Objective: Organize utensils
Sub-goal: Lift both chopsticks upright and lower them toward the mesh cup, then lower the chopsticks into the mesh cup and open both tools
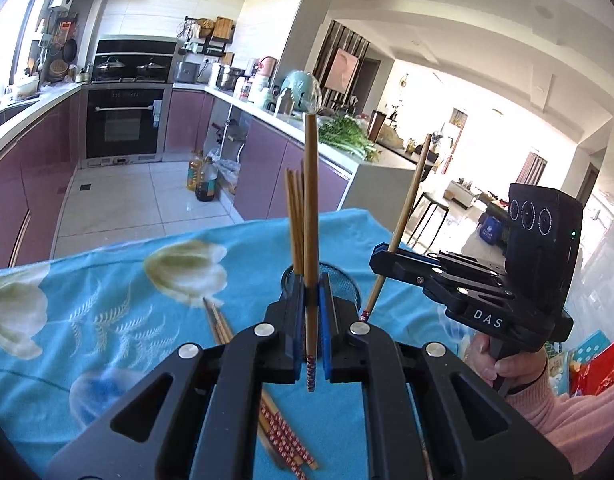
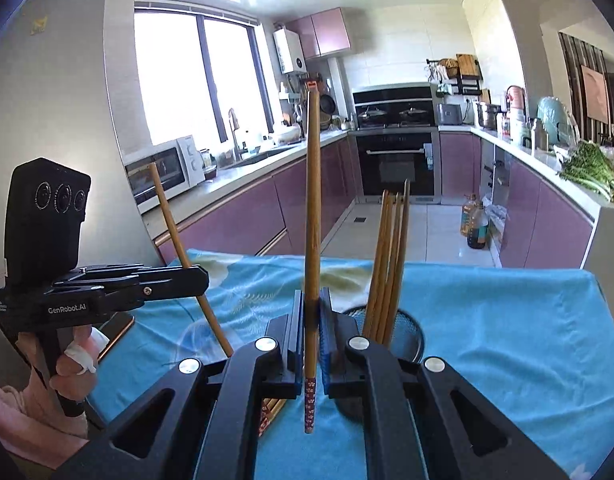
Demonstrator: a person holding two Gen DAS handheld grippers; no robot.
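Note:
My left gripper (image 1: 311,296) is shut on a brown chopstick (image 1: 311,208) and holds it upright just in front of the black mesh holder (image 1: 345,286). Several chopsticks (image 1: 295,220) stand in that holder. My right gripper (image 2: 311,312) is shut on another chopstick (image 2: 313,200), held upright just left of the holder (image 2: 407,330) with its standing chopsticks (image 2: 389,264). Each gripper shows in the other's view, the right one (image 1: 381,258) and the left one (image 2: 197,276), each with its chopstick. Loose chopsticks (image 1: 283,432) with red patterned ends lie on the blue cloth.
The table carries a blue floral cloth (image 1: 107,312). Its far edge drops to the kitchen floor. Purple cabinets (image 2: 247,216), an oven (image 2: 395,160) and oil bottles (image 2: 475,224) lie beyond. Loose chopsticks (image 2: 271,410) show under my right gripper.

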